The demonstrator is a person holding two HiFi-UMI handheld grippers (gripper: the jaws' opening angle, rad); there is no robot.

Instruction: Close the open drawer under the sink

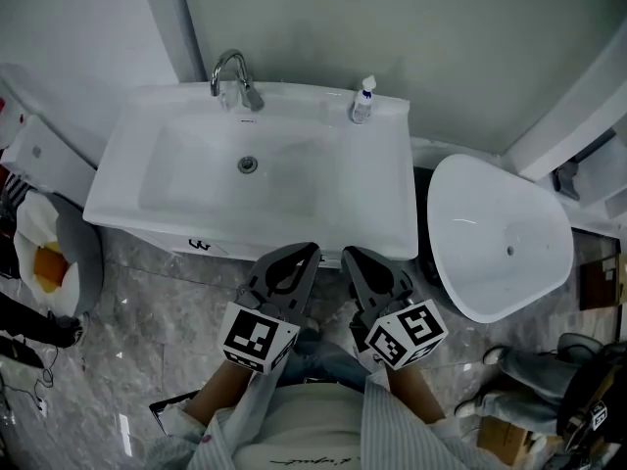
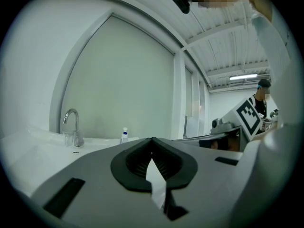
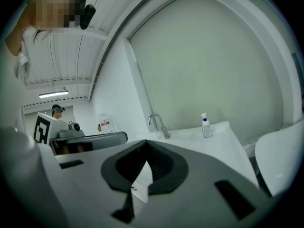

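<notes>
The broad white sink basin (image 1: pixel 176 194) looks like glazed ceramic, smooth and glossy, as does the white oval bowl (image 1: pixel 500 233). The curved tap (image 1: pixel 231 70) is polished metal. The small pump bottle (image 1: pixel 363 100) is clear plastic (blue at the top). The grey floor (image 1: pixel 137 306) has a veined, stone-like sheen. The left gripper (image 1: pixel 312 250) is matt grey plastic; its fingers (image 2: pixel 135 163) carry a ribbed black lining.
</notes>
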